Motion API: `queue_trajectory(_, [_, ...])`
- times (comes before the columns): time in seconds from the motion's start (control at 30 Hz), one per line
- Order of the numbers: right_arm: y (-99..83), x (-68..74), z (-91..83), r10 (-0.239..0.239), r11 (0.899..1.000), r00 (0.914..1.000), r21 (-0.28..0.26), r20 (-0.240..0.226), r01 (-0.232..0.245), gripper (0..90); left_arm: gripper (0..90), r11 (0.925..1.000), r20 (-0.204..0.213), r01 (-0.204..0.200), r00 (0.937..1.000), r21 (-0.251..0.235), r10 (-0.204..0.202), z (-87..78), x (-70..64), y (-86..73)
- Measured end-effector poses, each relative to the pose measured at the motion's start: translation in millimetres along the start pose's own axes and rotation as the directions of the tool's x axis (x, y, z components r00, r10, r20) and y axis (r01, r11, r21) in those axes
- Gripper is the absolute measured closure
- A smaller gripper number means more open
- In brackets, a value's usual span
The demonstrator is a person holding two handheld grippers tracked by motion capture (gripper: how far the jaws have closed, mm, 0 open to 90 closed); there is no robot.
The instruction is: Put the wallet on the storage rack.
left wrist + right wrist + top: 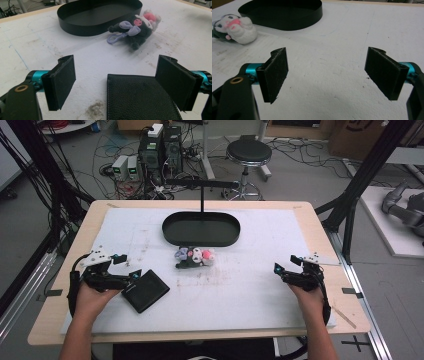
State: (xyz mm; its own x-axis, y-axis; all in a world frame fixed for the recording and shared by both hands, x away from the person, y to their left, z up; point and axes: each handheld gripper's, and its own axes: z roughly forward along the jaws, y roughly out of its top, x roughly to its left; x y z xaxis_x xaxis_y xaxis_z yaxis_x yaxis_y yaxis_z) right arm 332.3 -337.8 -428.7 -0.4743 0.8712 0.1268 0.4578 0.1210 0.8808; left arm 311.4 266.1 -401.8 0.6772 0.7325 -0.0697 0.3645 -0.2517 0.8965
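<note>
A black leather wallet [146,290] lies flat on the white mat, just right of my left gripper [127,266]. In the left gripper view the wallet [140,97] sits low between the wide-apart jaws, nearer the right one; that gripper [116,83] is open and holds nothing. A small plush toy [195,257], dark with white and pink parts, lies in front of the black oval tray [172,233]. My right gripper [286,263] hovers open over bare mat at the right, with the plush toy [235,29] far off to its left and nothing between its jaws [326,75].
The oval tray carries a thin black post with a crossbar [202,184]. The white mat [250,290] covers most of the wooden table [320,227]. Beyond the table stand a stool [248,154], computer boxes and cables on the floor.
</note>
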Motion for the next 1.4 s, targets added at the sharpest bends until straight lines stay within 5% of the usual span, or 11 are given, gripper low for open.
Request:
queue_trajectory(0.47, [6.5,7.4,1.3,-0.013,1.0,0.9972,-0.018,-0.073,0.012,18.4,16.6,0.9999,-0.005,0.005,1.0,-0.011,-0.005,-5.3,2.6,1.3])
queue_trajectory(0.77, [15.7,25.8,13.4,-0.053,0.999,0.9907,0.001,-0.126,0.053,18.5,16.6,0.9995,-0.008,0.024,0.9997,-0.021,-0.024,-10.6,8.6,-2.1])
queue_trajectory(1.13, [45.6,64.8,38.6,-0.132,0.989,0.9602,0.033,-0.246,0.144,18.5,16.6,0.9992,-0.03,0.027,0.9992,-0.028,-0.028,-25.4,9.6,-8.3])
queue_trajectory(1.3, [59.2,87.1,54.6,-0.176,0.98,0.9417,0.041,-0.287,0.195,18.5,16.6,0.9987,-0.049,0.04,0.9979,-0.031,-0.042,-35.7,10.3,-14.0])
queue_trajectory(1.4, [70.4,106.3,66.8,-0.207,0.971,0.9237,0.044,-0.322,0.233,18.5,16.6,0.9985,-0.057,0.044,0.9973,-0.034,-0.046,-43.0,9.6,-18.2])
